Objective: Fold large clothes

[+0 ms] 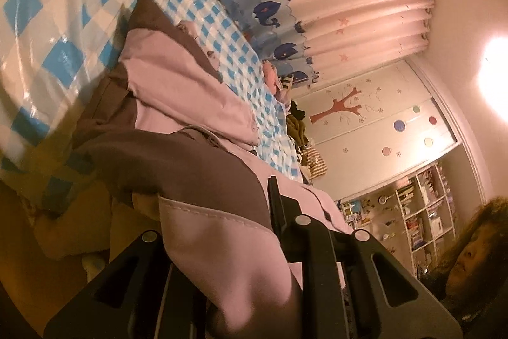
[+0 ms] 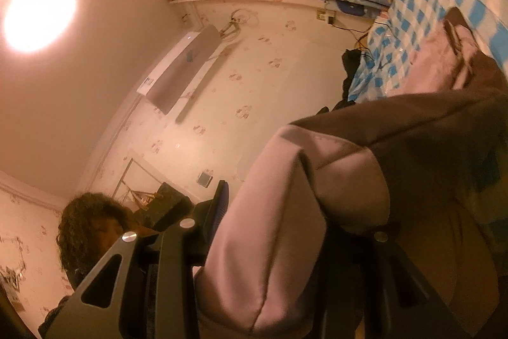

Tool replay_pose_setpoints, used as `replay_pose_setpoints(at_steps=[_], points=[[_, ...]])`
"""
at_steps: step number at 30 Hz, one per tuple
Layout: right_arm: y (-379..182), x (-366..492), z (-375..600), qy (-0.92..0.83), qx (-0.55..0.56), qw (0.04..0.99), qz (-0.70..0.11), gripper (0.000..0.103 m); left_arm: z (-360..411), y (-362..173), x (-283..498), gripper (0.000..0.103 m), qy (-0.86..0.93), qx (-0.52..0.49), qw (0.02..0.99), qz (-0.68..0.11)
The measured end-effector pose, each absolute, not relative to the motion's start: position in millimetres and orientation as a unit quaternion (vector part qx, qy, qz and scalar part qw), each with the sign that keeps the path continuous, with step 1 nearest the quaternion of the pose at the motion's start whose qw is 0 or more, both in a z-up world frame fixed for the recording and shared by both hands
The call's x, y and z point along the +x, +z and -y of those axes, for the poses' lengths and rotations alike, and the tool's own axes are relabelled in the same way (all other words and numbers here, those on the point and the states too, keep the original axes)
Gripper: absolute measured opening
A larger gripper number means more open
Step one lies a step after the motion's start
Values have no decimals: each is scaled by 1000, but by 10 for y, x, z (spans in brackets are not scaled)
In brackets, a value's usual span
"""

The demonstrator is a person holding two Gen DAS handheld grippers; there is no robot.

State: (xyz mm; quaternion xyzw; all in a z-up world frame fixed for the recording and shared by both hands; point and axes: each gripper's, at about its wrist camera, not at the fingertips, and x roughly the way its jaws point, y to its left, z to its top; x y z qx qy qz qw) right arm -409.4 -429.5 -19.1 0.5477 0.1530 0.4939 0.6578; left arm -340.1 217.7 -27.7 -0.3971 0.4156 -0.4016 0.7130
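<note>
The pink-and-brown jacket (image 1: 177,91) hangs from both my claws, left claw (image 1: 279,231) and right claw (image 2: 276,231) each clenched on a stitched edge, trailing ahead onto the checked bed (image 1: 38,21); soft, floppy, best pinched at seams.

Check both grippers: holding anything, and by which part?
Both grip the pink-and-brown garment: left gripper pinches its pink-and-brown edge, right gripper clamps a bunched pink fold.

Checked bedcover (image 1: 203,21) — pink-brown garment (image 1: 177,84) atop
</note>
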Motion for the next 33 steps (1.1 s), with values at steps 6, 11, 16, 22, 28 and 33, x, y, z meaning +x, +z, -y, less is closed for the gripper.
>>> replay_pose_setpoints(at_steps=[6, 11, 16, 22, 28, 33], points=[[-296, -4149, 4265, 501, 524, 654, -217, 65, -2112, -428, -3487, 21, -427, -345, 697, -462], [-557, -4258, 4229, 482, 522, 643, -287, 71, -2088, -645, -3584, 39, -423, -324, 683, -499], [-492, -4338, 4225, 479, 512, 659, -274, 69, -2096, -589, -3566, 30, -417, -330, 698, -479], [-363, -4324, 4198, 483, 512, 674, -223, 56, -2049, -292, -3592, 20, -404, -315, 740, -436], [-149, -4084, 4233, 472, 521, 688, -179, 51, -2045, -7, -3440, 18, -384, -338, 765, -391], [50, -3753, 4326, 461, 531, 694, -152, 50, -2124, 101, -3141, 18, -362, -388, 763, -370]])
